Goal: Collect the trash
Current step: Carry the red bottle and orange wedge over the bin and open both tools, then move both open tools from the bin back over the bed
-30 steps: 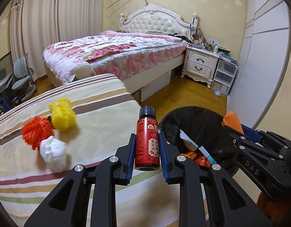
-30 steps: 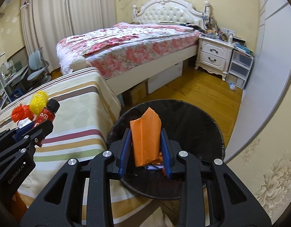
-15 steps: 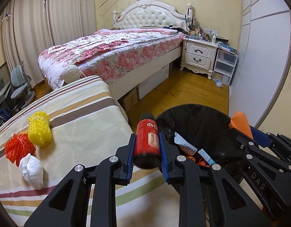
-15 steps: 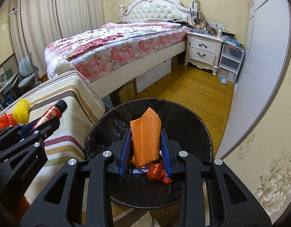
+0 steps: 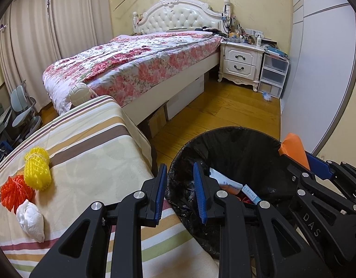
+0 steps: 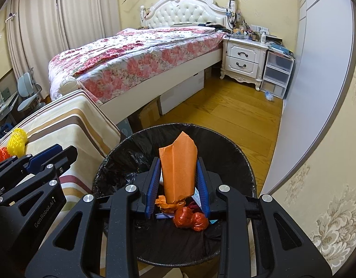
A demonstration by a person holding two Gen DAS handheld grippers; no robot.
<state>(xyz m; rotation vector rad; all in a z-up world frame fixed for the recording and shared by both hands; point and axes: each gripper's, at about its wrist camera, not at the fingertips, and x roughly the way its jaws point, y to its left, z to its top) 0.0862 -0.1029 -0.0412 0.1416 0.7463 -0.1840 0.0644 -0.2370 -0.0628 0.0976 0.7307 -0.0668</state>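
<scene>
Gripping nothing, the left claw hangs over the near-left rim of the black-lined trash bin; its 2 blue pads stand a narrow gap apart with only bin liner and worktop edge showing between them. The right claw is clamped on a folded orange paper packet, held upright above the middle of the bin. Inside the bin lie a crumpled red-orange bag, a white wrapper and other scraps too jumbled to name.

To the left, the striped worktop carries 3 pieces not yet collected: a yellow foam net, an orange foam net touching it, and a white crumpled wad just beside the orange one (all well apart from both claws). Behind stand a floral-covered bed and a white nightstand on the wooden floor.

1 second ago the left claw held a red bottle with a black cap over the worktop; that bottle is gone from between the pads now, and where it ended up cannot be told. The bin sits closer under both claws than before.
</scene>
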